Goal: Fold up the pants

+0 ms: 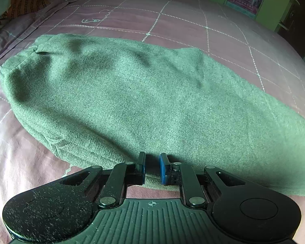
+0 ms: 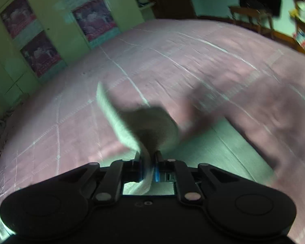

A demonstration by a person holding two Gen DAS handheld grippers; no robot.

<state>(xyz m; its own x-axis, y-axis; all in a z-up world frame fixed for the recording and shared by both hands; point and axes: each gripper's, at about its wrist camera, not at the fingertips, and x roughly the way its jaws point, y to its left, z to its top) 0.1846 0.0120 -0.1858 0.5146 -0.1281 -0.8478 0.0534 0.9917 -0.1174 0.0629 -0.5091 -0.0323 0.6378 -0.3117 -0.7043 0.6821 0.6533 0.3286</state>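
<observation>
The green pants point(image 1: 116, 93) lie folded lengthwise on the pink bedspread point(image 1: 172, 20), waistband end at the left. My left gripper point(image 1: 152, 167) sits at the near edge of the pants, jaws narrowly apart with the cloth edge between them. In the right wrist view, which is blurred, my right gripper point(image 2: 148, 168) is shut on a bunched end of the pants point(image 2: 150, 128) and holds it lifted above the bed. More of the pants point(image 2: 211, 148) lies flat to the right below it.
The pink quilted bedspread point(image 2: 193, 57) has white stitched lines. Green wardrobe doors with pictures point(image 2: 40, 40) stand beyond the bed. A patterned pillow point(image 1: 2, 6) lies at the far left. Wooden furniture point(image 2: 264, 20) stands at the far right.
</observation>
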